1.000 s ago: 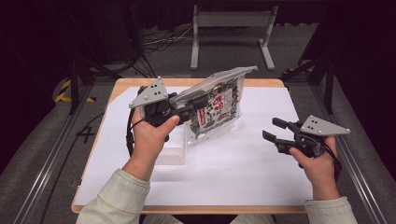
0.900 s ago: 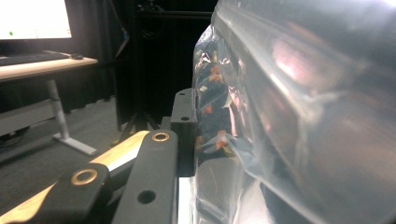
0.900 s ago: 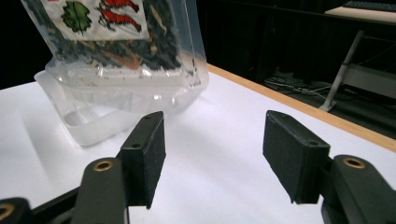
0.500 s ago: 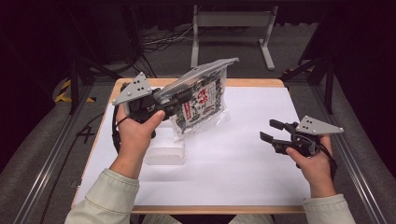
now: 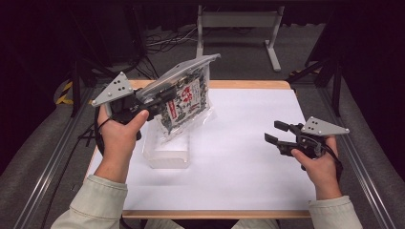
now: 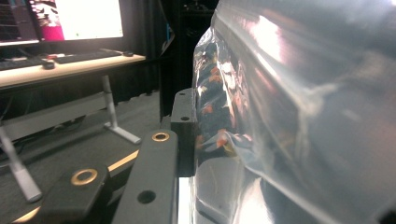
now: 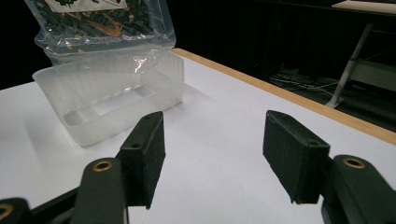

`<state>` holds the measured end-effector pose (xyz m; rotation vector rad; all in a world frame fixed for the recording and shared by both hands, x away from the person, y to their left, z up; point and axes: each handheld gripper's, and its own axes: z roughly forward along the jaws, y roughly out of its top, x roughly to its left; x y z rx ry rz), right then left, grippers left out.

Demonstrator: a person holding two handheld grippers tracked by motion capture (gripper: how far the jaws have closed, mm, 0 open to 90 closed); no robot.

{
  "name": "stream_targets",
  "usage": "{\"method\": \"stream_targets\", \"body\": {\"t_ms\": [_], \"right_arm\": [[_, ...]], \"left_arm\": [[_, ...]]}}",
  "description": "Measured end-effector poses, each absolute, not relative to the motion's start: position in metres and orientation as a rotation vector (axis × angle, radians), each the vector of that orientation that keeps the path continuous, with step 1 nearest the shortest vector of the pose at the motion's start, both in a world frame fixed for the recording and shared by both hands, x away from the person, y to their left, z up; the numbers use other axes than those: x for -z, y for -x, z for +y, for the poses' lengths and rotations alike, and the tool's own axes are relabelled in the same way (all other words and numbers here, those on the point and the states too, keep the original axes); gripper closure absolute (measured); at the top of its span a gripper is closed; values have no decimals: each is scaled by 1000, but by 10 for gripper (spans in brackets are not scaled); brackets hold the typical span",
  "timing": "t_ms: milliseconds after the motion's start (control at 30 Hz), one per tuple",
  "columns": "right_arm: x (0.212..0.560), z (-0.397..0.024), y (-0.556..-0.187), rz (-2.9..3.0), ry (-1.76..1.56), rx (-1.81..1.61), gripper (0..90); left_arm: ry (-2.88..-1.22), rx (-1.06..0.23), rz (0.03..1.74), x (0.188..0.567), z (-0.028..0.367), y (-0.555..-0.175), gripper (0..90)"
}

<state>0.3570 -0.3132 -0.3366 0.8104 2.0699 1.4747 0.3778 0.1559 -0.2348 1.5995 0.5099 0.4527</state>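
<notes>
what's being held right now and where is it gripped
The left gripper is shut on the clear snack bag, pinching its upper edge near the sealed top. The right gripper is open, holding nothing.

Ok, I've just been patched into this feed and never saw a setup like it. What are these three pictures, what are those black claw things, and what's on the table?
There is no robot here. A person sits at a table covered in white and holds a two-jaw hand tool, a gripper, in each hand.

The high view looks down from above the person's side. The other two pictures come from small cameras riding on the grippers, looking along their black jaws.

The left gripper is shut on a clear plastic bag with a printed label and dark contents, holding it tilted in the air. In the left gripper view that bag sits right against the lens.

Under the bag, a clear plastic tray rests on the table; it looks empty in the right gripper view.

The right gripper is open, holds nothing and hovers over the table's right side.
</notes>
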Motion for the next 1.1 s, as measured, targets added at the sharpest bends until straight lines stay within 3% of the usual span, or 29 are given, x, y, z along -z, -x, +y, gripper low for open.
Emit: {"method": "stream_targets", "body": {"t_ms": [700,1100], "right_arm": [[333,-315,-358,2041,-805,-1495,406],[333,-317,-357,2033,-805,-1496,404]], "left_arm": [[-1619,-565,618,242,180,-386,732],[-1625,-536,647,261,184,-398,732]]}}
